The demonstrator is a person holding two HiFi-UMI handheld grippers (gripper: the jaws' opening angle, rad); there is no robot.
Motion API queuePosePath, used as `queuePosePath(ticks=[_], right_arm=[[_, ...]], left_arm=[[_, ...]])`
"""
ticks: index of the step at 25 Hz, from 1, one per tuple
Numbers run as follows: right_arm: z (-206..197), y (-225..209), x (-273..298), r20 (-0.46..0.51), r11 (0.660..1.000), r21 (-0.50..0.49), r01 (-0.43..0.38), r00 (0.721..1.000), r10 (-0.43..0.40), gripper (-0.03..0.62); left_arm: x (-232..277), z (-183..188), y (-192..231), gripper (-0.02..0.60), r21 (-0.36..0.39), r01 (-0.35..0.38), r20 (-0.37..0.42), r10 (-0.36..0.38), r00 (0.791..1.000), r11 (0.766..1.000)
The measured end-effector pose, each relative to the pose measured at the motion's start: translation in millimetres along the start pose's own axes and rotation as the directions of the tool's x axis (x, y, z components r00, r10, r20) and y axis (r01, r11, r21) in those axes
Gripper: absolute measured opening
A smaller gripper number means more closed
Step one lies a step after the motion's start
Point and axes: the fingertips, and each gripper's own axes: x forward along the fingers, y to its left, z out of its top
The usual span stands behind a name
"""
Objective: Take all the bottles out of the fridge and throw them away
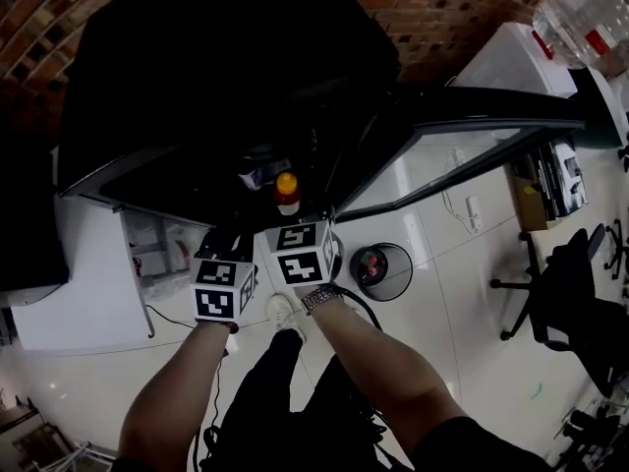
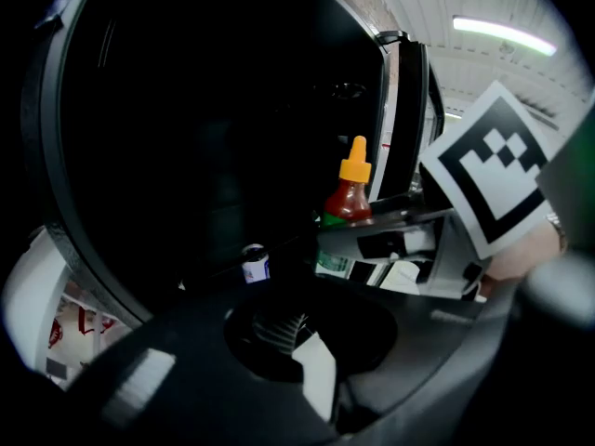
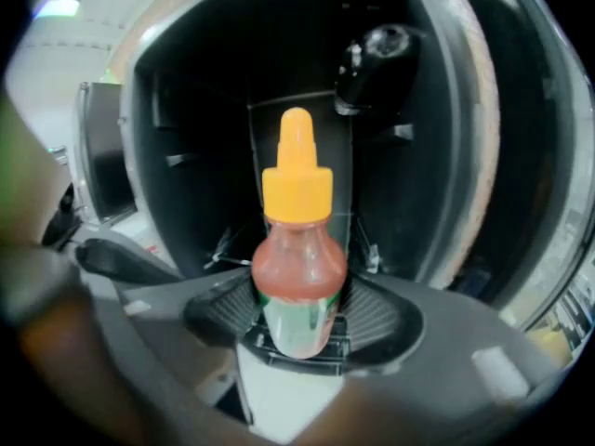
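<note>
A hot-sauce bottle [image 3: 297,249] with an orange cap and red contents stands upright between the pads of my right gripper [image 3: 297,321], which is shut on its lower body. From the head view the bottle [image 1: 286,193] is just in front of the dark open fridge [image 1: 197,67], with the right gripper [image 1: 289,216] beneath it. The left gripper view shows the same bottle [image 2: 350,193] to the right. My left gripper [image 2: 288,334] sits lower left of it, its jaws close together with nothing between them. A small blue-labelled container [image 2: 254,264] stays inside the fridge.
The fridge's glass door [image 1: 442,155] swings open to the right. A round waste basket [image 1: 381,270] stands on the floor right of my hands. A white cabinet [image 1: 79,283] is at the left, an office chair [image 1: 580,283] and a water jug [image 1: 580,13] at the right.
</note>
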Motion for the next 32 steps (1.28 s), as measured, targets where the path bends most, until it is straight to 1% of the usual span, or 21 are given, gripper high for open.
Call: queuePosePath(ticks=[3,7,13,17,22,27,32], right_arm=[[-18,-1,-21,-0.012,1.000,-0.007,-0.017,1.000,0.017,0.273],[-47,-16,-50,-0.037,1.000,-0.005,-0.018,0.999,0.018,0.273],[-97,-56,-95,-0.077,1.000,0.015,0.012,0.997,-0.011,0.273],[-137,-84,-122,-0.121,0.999,0.025,0.033,0.992,-0.030,0.273],[-187,-122,-151,-0.180,0.999,0.020,0.050,0.983,-0.045,0.273],[-241,-155,-172,-0.244,0.999,0.010,0.044,0.969,-0.040,0.273],[-296,-178,-182,-0.322,0.999,0.032,0.034,0.946,-0.022,0.273]], left_arm=[[1,-6,-21,0.003,0.006,0.006,-0.008,-0.006,1.000,1.000],[5,-11,-61,0.003,0.018,0.035,-0.016,-0.035,0.999,0.999],[18,-21,-130,0.003,0.045,0.086,-0.035,-0.085,0.996,0.995],[29,-32,-177,0.003,0.052,0.126,-0.055,-0.123,0.991,0.991],[43,-50,-232,0.003,0.052,0.164,-0.078,-0.159,0.984,0.985],[60,-71,-284,0.003,0.047,0.193,-0.103,-0.188,0.977,0.980],[73,-89,-319,0.003,0.042,0.211,-0.125,-0.204,0.971,0.977]])
